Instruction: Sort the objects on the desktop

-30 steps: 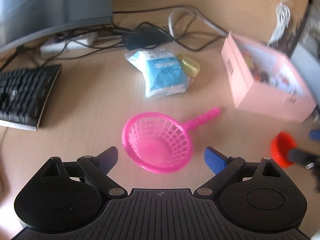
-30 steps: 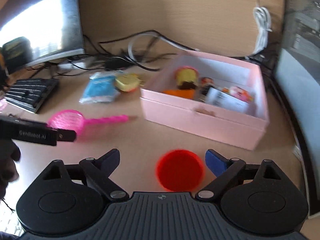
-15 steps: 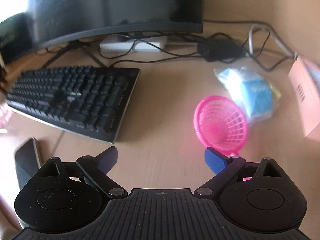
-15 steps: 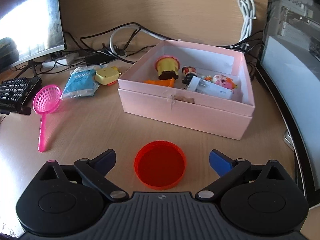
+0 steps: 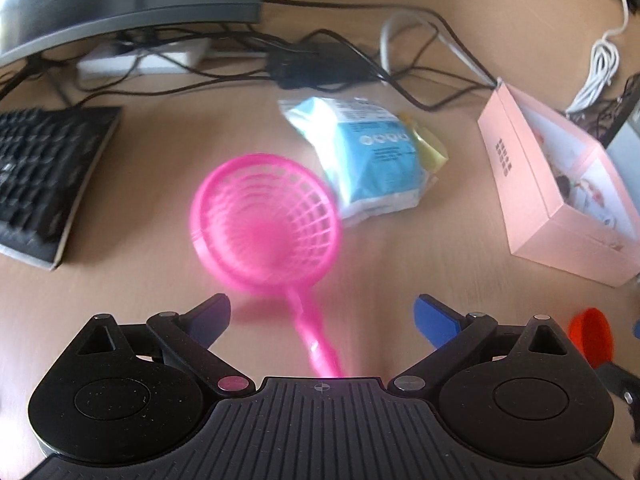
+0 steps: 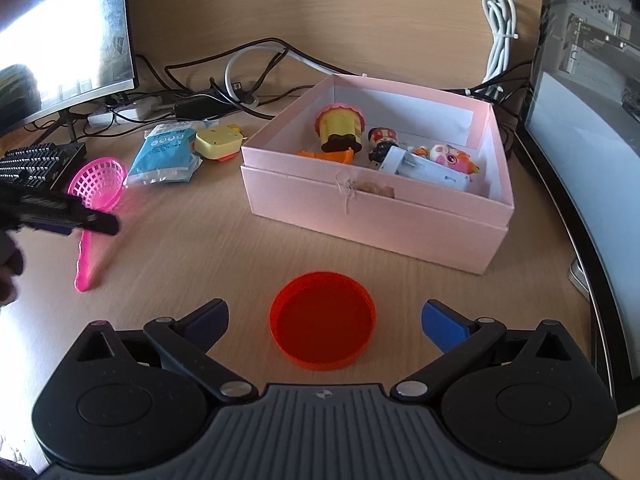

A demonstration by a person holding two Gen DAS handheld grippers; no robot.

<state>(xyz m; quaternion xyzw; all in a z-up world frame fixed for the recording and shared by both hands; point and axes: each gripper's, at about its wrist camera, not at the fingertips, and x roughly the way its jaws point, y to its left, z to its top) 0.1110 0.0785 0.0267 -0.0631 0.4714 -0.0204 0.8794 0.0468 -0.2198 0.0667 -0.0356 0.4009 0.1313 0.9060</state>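
A pink plastic strainer (image 5: 266, 228) lies on the wooden desk; its handle (image 5: 316, 344) runs between the open fingers of my left gripper (image 5: 322, 318). The strainer also shows in the right wrist view (image 6: 98, 184), partly behind the left gripper (image 6: 60, 210). A red lid (image 6: 322, 320) lies rim-up between the open fingers of my right gripper (image 6: 324, 318). An open pink box (image 6: 376, 208) behind it holds several small toys. A blue packet (image 5: 372, 156) and a yellow toy (image 6: 218, 144) lie left of the box.
A black keyboard (image 5: 44, 176) lies at the left, under a monitor (image 6: 60, 40). Cables and a power strip (image 5: 144, 60) run along the back. A computer case (image 6: 588, 120) stands at the right. The pink box also shows at the right of the left wrist view (image 5: 560, 200).
My left gripper has swung right, back over the strainer, so the handle now lies between its fingers. My right gripper has come a little closer to the red lid.
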